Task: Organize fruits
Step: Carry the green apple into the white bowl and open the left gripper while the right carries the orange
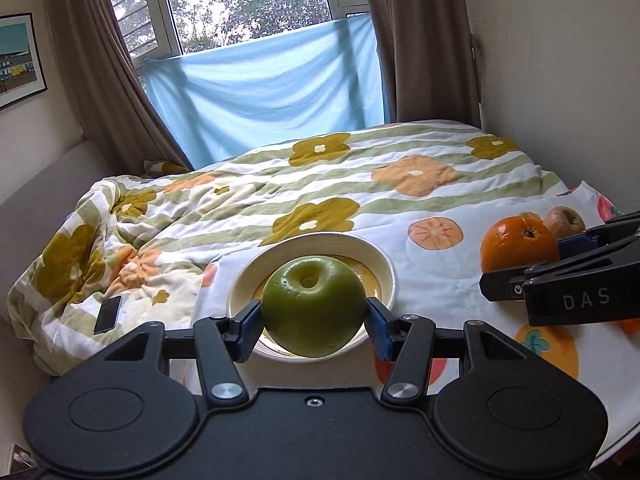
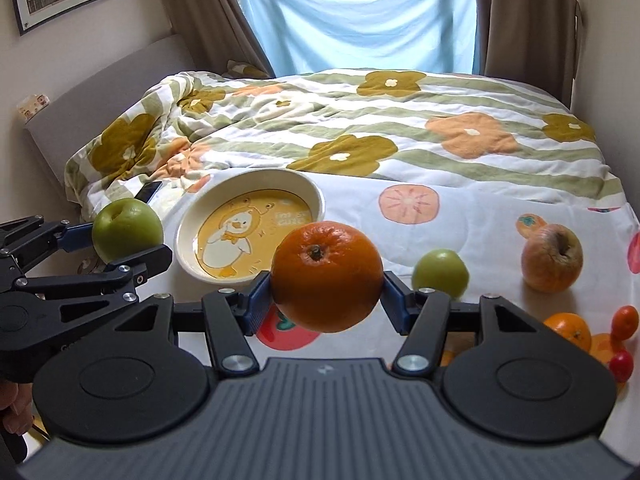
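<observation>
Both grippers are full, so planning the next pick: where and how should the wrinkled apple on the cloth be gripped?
Grip the wrinkled apple across its widest middle, coming from above and the near side. It sits upright, stem hollow up, with bare cloth on both flanks, so the fingers should fit; its shrivelled skin suggests gentle pressure.

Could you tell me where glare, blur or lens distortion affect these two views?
Left wrist view: the window is blown out, walls bow at the edges, the green apple is sharp. Right wrist view: similar fisheye bending, the orange crisp, the small green apple slightly blurred.
</observation>
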`<state>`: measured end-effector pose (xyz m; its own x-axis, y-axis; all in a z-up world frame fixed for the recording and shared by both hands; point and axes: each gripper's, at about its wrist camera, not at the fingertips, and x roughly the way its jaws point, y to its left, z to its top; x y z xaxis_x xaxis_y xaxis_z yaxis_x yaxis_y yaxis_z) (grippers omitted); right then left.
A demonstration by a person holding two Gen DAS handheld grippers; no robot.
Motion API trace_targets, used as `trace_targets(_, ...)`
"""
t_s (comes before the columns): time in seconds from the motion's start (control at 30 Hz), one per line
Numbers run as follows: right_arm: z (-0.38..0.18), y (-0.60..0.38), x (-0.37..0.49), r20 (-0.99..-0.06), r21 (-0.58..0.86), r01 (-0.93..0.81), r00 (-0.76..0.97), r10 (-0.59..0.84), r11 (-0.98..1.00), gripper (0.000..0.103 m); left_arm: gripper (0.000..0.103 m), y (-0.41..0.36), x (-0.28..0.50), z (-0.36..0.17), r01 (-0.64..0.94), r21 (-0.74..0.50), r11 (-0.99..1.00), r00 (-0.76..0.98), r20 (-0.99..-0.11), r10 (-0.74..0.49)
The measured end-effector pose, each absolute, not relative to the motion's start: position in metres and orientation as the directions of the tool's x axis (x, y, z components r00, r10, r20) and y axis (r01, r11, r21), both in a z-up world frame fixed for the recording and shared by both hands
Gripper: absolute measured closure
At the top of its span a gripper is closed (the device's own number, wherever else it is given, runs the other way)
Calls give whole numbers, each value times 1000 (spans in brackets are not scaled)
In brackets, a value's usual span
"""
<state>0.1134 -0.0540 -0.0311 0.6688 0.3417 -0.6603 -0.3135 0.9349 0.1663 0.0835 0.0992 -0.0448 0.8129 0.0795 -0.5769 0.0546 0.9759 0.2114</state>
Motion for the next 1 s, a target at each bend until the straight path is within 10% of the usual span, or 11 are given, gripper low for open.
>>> trace_targets(1.0,-88,49,264,-728,124,-130,662,179,984,30,44,166,264,-136,333,239,912,726,-682,-86)
